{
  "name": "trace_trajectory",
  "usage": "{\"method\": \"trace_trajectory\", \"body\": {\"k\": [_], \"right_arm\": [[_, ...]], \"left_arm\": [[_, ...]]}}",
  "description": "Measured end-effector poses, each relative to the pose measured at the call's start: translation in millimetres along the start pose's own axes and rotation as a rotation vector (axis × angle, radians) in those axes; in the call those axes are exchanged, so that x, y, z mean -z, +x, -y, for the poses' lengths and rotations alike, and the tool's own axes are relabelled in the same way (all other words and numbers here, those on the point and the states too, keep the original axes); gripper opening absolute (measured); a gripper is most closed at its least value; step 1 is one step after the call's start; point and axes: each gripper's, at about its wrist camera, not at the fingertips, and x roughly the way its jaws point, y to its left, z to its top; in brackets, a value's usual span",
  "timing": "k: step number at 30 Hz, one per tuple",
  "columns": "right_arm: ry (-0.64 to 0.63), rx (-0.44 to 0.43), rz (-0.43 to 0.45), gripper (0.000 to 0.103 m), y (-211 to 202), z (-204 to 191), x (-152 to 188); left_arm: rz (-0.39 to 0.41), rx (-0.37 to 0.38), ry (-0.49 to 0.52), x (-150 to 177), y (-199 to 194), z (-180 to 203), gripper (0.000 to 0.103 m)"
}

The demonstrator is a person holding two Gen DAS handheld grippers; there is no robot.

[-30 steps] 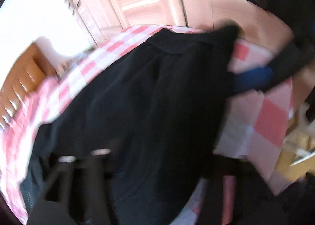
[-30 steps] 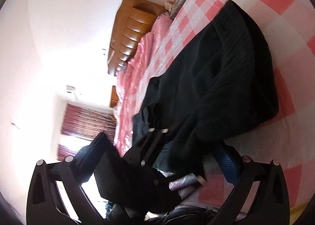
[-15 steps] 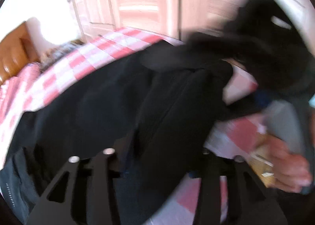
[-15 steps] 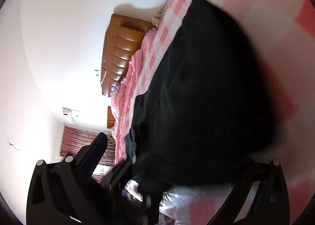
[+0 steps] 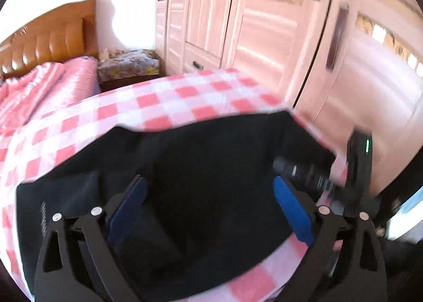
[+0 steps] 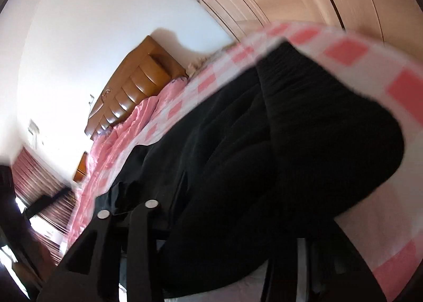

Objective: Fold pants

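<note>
While black pants (image 5: 201, 175) lie on the checked cover (image 5: 169, 98), grippers shift.
Left gripper (image 5: 211, 196) just spread wide above them; right gripper (image 6: 238, 225) just closing, fabric between its jaws, grip unclear.

The left hand-held gripper (image 5: 208, 201) has 2 black skeletal fingers with blue pads (image 5: 293, 212) (silver screws at the joints).

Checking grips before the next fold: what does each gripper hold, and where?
Left gripper: nothing, jaws just opened above the black pants. Right gripper: just closing around a bunched edge; whether it grips cannot be told.
</note>
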Motion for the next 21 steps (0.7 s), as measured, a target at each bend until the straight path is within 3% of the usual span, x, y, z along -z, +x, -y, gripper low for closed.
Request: {"method": "trace_trajectory", "body": {"k": [2, 4, 6, 7, 10, 12, 15, 18, 21], "right_arm": [[-0.126, 0.050, 0.050, 0.036, -6.7, -17.6, 1.8], [-0.284, 0.120, 0.100, 0.035, -2.6, -49.0, 3.3], [-0.393, 0.176, 0.127, 0.035, 0.2, -64.8, 4.4], [-0.416, 0.197, 0.131, 0.035, 6.0, -69.2, 1.5], [-0.431, 0.224, 0.130, 0.035, 13.4, -71.6, -2.2], [-0.419, 0.221, 0.121, 0.035, 9.1, -67.2, 1.9], [-0.416, 0.213, 0.111, 0.035, 6.6, -63.2, 2.0], [-0.433, 0.207, 0.109, 0.035, 2.0, -62.1, 1.9], [-0.454, 0.213, 0.107, 0.035, 0.0, -64.5, 4.7]], "left_arm": [[-0.046, 0.102, -0.056, -33.3, 10.8, -2.1, 0.101], [-0.168, 0.240, -0.104, -72.8, 34.8, 8.4, 0.101], [-0.316, 0.292, -0.099, -110.1, 65.1, 32.9, 0.101], [-0.369, 0.282, -0.078, -121.6, 76.6, 47.2, 0.101], [-0.584, 0.159, 0.120, -146.2, 130.9, 119.3, 0.101], [-0.720, 0.050, 0.313, -137.1, 162.9, 169.8, 0.101], [-0.853, -0.079, 0.571, -110.3, 197.0, 228.2, 0.101], [-0.974, -0.222, 0.755, -79.3, 228.0, 251.3, 0.101], [-1.082, -0.438, 0.927, -49.9, 250.6, 246.0, 0.101]]}}
